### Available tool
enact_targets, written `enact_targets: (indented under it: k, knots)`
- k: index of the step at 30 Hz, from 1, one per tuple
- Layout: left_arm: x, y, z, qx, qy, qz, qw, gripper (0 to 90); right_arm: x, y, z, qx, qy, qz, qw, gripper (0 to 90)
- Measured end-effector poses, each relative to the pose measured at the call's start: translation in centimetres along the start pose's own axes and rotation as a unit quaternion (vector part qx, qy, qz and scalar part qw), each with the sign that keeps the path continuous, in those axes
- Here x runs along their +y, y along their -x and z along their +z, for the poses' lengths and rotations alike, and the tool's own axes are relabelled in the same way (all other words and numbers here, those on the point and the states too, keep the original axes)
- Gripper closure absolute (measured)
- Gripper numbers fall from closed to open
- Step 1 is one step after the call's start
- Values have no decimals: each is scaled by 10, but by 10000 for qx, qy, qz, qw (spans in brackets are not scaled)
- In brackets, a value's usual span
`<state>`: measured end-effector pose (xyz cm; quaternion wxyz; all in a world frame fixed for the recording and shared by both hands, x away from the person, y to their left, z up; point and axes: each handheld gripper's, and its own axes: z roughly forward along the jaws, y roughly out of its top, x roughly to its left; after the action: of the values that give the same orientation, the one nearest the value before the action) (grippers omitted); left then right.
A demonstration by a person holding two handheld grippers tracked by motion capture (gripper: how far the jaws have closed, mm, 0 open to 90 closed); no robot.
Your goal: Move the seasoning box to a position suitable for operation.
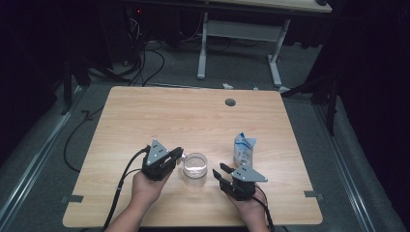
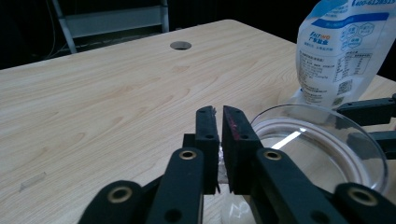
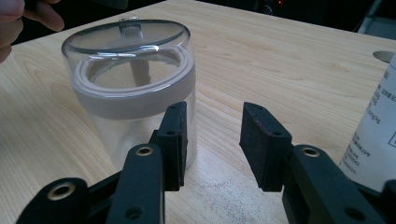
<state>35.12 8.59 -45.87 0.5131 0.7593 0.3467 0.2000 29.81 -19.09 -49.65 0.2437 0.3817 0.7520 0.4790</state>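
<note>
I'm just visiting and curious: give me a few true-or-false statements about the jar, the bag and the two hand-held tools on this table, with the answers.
1. The clear jar stands between the two tools. True.
2. The jar's lid is off. False: the clear lid sits on top.
3. The right tool has its jaws apart, holding nothing. True.
4. The left tool is wide open. False: its jaws are nearly together.
5. The white and blue bag lies on the person's left. False: it is on the right, beyond the right tool.
</note>
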Motion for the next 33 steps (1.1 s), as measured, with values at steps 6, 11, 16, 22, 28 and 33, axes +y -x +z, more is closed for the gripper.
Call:
enact_targets:
  k: [6, 11, 16, 22, 28, 33]
  knots:
    - [-2, 2, 5, -21, 37, 46, 10000, 900, 1, 0, -1, -58, -58, -24, 10000, 686]
    - [-5, 5, 7, -14, 74, 86, 9999, 900, 1, 0, -3, -32, -28, -50, 10000, 782]
    - [-7, 6, 6, 53, 136, 133, 9998, 900, 3, -3, -5, 5, 25, -85, 10000, 838]
    - [-9, 3, 4, 64, 171, 90, 9998, 900, 3, -5, -4, 40, -3, -120, 9999, 835]
    - [-9, 1, 4, 65, 177, 57, 9998, 900, 3, -6, -2, 69, -4, -117, 9999, 836]
    - [-9, 1, 4, 46, 189, 36, 9998, 900, 2, -7, -2, 89, -15, -128, 9999, 836]
